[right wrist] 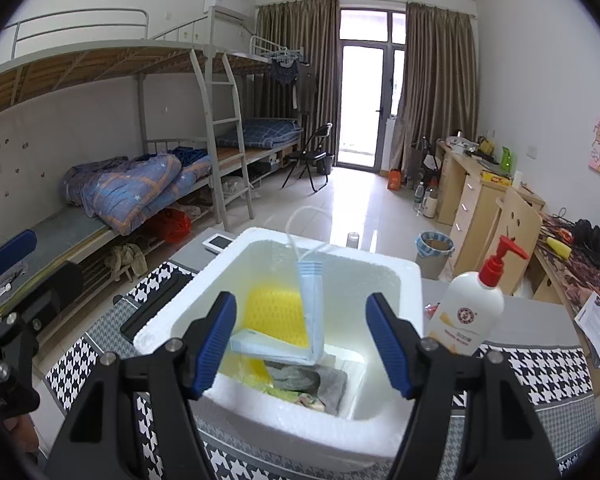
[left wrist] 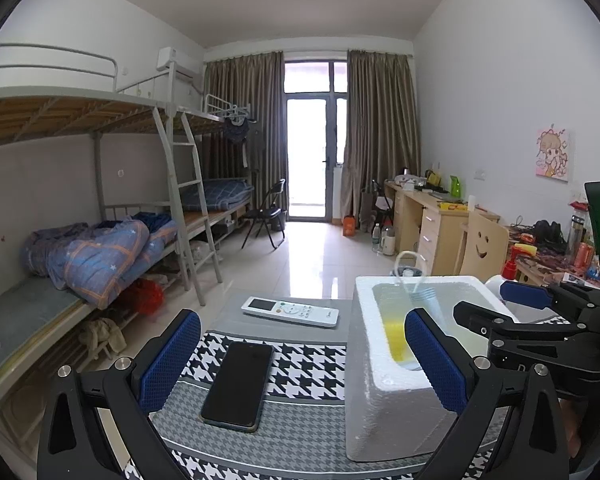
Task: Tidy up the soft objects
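A white foam box (right wrist: 328, 246) stands on the houndstooth-covered table. Inside it, a light blue face mask (right wrist: 276, 346) leans folded against a yellow sponge (right wrist: 272, 312), with its ear loop sticking up over the rim. A grey cloth (right wrist: 320, 380) lies at the bottom. My right gripper (right wrist: 301, 300) hangs open just above the box's near side, nothing between its pads. The left wrist view shows the box (left wrist: 380, 400) at the right with the right gripper (left wrist: 496, 300) over it. My left gripper (left wrist: 302, 320) is open and empty above a black phone (left wrist: 240, 384).
A white remote (left wrist: 290, 311) lies beyond the phone. A white lotion bottle with a red pump (right wrist: 468, 308) stands right of the box. Bunk beds line the left wall. Desks and a bin (right wrist: 434, 248) fill the right side.
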The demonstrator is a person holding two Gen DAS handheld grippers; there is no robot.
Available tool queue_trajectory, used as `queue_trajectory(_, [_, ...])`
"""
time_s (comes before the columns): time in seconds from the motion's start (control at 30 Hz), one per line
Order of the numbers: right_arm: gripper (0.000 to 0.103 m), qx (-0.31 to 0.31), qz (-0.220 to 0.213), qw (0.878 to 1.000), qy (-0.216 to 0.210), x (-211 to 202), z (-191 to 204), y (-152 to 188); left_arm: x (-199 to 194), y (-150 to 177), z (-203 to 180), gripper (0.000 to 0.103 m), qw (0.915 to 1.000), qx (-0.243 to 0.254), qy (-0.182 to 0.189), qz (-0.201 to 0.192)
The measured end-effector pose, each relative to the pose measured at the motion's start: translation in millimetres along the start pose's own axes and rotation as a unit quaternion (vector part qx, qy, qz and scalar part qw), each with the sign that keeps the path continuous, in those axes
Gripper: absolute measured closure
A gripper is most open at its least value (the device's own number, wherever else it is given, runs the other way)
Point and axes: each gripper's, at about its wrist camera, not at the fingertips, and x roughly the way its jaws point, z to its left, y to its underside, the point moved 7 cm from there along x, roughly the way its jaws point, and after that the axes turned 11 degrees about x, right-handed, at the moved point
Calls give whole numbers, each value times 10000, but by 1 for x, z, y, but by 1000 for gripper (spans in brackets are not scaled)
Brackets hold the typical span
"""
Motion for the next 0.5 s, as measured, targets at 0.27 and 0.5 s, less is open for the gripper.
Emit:
queue_trajectory(0.27, [21,54,-227,9996,128,-27,-11,2,-18,-3,-17,1,9999,44,106,-56])
queue_trajectory(0.5, [20,76,-392,9991,161,-53,-18,7,-36,-5,-27,1,9998,54,174,-113])
